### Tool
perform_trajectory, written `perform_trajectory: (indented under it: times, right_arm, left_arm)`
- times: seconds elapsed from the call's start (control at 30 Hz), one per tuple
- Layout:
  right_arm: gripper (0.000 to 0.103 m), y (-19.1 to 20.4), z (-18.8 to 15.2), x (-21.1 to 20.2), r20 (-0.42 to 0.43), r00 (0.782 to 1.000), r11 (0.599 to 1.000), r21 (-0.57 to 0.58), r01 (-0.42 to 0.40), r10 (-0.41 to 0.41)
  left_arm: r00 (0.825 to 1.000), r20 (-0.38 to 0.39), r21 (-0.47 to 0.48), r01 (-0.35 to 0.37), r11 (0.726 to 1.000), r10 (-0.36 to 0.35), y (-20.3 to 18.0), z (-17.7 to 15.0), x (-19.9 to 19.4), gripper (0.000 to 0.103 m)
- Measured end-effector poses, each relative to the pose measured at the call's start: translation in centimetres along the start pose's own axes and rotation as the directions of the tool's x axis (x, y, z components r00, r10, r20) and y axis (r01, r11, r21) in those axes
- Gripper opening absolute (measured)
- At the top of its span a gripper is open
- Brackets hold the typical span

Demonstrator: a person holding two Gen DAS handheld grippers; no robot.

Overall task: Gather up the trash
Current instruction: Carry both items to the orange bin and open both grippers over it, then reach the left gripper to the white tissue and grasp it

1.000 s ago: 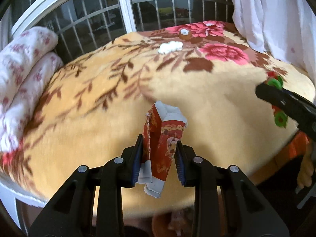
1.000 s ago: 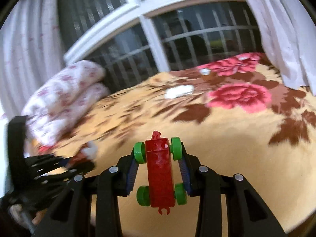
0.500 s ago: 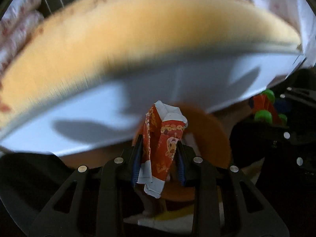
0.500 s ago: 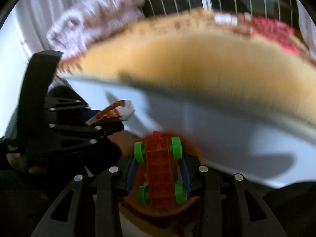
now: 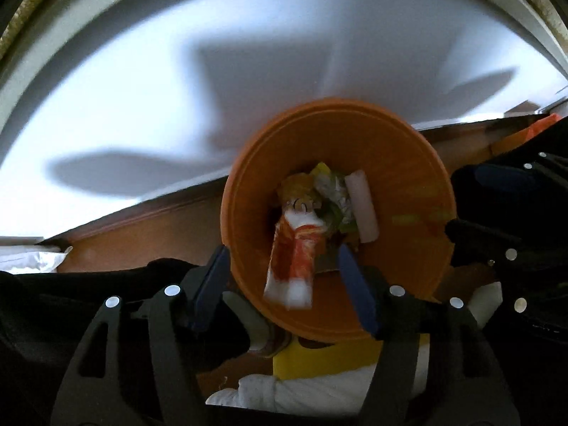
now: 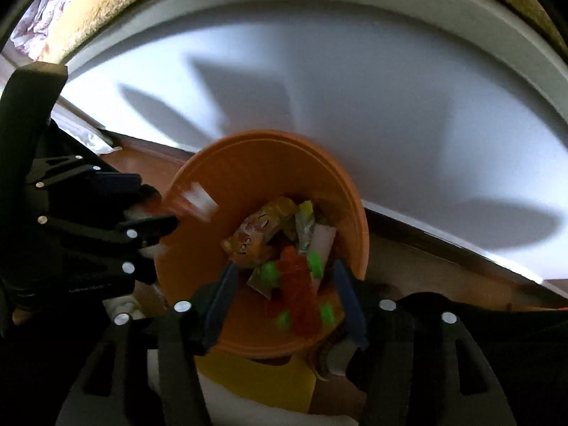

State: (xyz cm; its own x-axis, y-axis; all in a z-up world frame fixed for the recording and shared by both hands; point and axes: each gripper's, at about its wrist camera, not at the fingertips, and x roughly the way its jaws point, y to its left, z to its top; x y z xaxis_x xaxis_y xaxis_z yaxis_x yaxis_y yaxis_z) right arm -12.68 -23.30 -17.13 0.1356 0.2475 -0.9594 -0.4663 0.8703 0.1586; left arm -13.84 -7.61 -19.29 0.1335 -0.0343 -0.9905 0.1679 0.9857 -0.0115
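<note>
Both grippers point down over an orange bin (image 5: 408,135) (image 6: 248,149) that holds several wrappers. In the left wrist view my left gripper (image 5: 284,280) has its jaws opening, and a red-and-white wrapper (image 5: 294,255) hangs blurred between them, clear of both pads. In the right wrist view the jaws of my right gripper (image 6: 287,284) are opening too. A red toy car with green wheels (image 6: 298,294) is loose between them, blurred, over the bin. Each view shows the other gripper beside the bin: the right gripper (image 5: 497,234) and the left gripper (image 6: 106,234).
The bed's white side panel (image 5: 248,71) rises right behind the bin, with the blanket's edge (image 6: 106,10) above it. Brown wooden floor (image 5: 149,241) lies around the bin. A yellow object (image 5: 326,358) and white cloth (image 5: 301,394) sit by its near side.
Both grippers have dropped from above the bed to just over the orange bin. Their jaws have widened, and the wrapper and the toy car have come free of the pads.
</note>
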Motion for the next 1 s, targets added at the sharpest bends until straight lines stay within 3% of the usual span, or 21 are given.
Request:
perform_trajectory:
  times: [0.33, 0.47, 0.57, 0.67, 0.8, 0.93, 1.0]
  right_arm:
    - [0.057, -0.8, -0.9, -2.6, 0.073, 0.997, 0.999, 0.038, -0.034, 0.031]
    - [0.058, -1.2, -0.9, -7.5, 0.17, 0.982, 0.996, 0.028, -0.081, 0.075]
    - [0.067, -2.4, 0.0, -12.7, 0.283, 0.952, 0.993, 0.005, -0.122, 0.115]
    - [0.076, -4.2, 2.3, -17.5, 0.41, 0.904, 0.991, 0.006, -0.137, 0.122]
    - [0.079, -7.1, 7.2, -21.0, 0.543, 0.84, 0.998, 0.043, -0.052, 0.02]
    - [0.083, -10.4, 13.7, -21.7, 0.666, 0.735, 0.992, 0.108, 0.068, -0.123]
    - [0.083, -11.6, 16.1, -21.2, 0.705, 0.687, 0.984, 0.138, 0.115, -0.179]
  left_arm:
    - [1.0, 0.022, -0.005, -0.004, 1.0, 0.004, -0.2, -0.4, -0.8, 0.064]
    - [0.998, 0.068, 0.024, 0.019, 1.0, -0.021, -0.3, -0.3, -3.4, 0.064]
    - [0.987, 0.16, 0.082, 0.018, 0.996, -0.031, -0.6, 0.3, -7.6, 0.064]
    - [0.952, 0.304, 0.135, -0.011, 0.991, -0.031, -0.9, 1.8, -12.8, 0.075]
    - [0.877, 0.481, 0.164, -0.095, 0.982, 0.004, -1.0, 5.7, -17.6, 0.083]
    - [0.828, 0.561, 0.161, -0.117, 0.98, 0.007, -0.9, 11.7, -19.2, 0.084]
    - [0.812, 0.584, 0.159, -0.123, 0.98, 0.007, -1.0, 14.8, -19.3, 0.086]
